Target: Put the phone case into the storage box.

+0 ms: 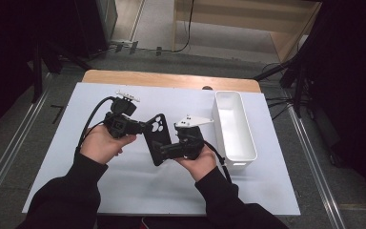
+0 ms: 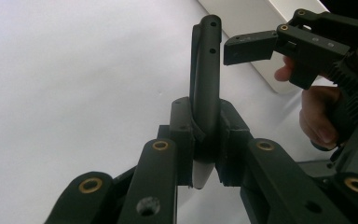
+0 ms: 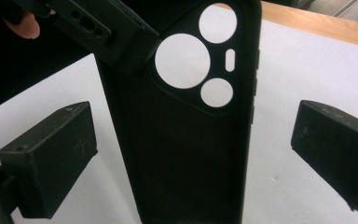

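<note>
A black phone case (image 1: 158, 138) with round camera cut-outs hangs above the middle of the table. My left gripper (image 1: 144, 127) is shut on its upper left edge. In the left gripper view the case (image 2: 206, 70) stands on edge, pinched between the pads of that gripper (image 2: 204, 140). My right gripper (image 3: 193, 158) is open, with one pad on each side of the case (image 3: 186, 154) and neither touching it. From above, the right gripper (image 1: 166, 150) reaches in at the case's lower right. One of its fingers (image 2: 249, 46) shows beside the case top.
A white oblong bin (image 1: 233, 126) stands at the right of the white table cover (image 1: 124, 191), close behind my right hand. A wooden table edge (image 1: 171, 78) runs along the back. Dark stands and cables flank the table.
</note>
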`<action>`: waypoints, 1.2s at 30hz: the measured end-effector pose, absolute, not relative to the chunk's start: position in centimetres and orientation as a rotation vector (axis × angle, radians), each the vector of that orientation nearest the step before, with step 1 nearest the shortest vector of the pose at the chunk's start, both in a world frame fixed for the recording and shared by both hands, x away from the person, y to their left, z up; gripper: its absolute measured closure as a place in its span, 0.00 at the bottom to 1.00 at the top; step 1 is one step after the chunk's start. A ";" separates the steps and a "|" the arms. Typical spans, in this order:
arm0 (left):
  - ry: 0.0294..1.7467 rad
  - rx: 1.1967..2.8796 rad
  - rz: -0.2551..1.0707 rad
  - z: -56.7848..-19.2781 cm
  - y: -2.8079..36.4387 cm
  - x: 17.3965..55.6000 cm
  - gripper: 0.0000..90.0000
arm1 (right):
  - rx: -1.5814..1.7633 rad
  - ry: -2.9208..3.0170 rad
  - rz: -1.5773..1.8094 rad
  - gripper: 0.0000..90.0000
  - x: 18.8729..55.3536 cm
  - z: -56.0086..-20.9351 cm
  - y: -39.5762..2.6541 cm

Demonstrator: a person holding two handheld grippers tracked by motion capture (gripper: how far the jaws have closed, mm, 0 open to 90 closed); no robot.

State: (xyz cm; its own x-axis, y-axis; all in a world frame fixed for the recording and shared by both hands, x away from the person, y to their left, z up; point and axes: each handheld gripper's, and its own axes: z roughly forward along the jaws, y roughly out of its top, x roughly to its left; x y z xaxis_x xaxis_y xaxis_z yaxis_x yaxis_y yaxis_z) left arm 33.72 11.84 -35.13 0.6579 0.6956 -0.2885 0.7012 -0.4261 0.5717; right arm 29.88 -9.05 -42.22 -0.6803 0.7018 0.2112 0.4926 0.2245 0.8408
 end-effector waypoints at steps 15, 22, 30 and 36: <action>1.087 2.207 -0.012 -35.3 11.2 33.5 0.88 | 1.170 2.271 1.427 0.00 30.0 -42.6 -7.9; 1.088 2.203 -0.017 -35.2 10.9 33.2 0.88 | 1.169 2.272 1.408 0.00 30.1 -42.7 -7.6; 1.082 2.208 -0.020 -35.0 10.3 32.7 0.88 | 1.162 2.260 1.398 0.05 30.2 -42.8 -7.5; 1.076 2.206 -0.015 -35.1 10.0 32.6 0.88 | 1.149 2.263 1.413 0.10 30.1 -42.7 -7.6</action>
State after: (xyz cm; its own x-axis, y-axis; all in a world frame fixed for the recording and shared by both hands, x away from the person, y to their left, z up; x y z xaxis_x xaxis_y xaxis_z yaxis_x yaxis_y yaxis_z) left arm 32.60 9.99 -35.07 0.6595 0.6946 -0.2876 0.7022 -0.4326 0.5655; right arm 30.12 -7.57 -42.68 -0.6638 0.7216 0.1968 0.4934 0.2248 0.8402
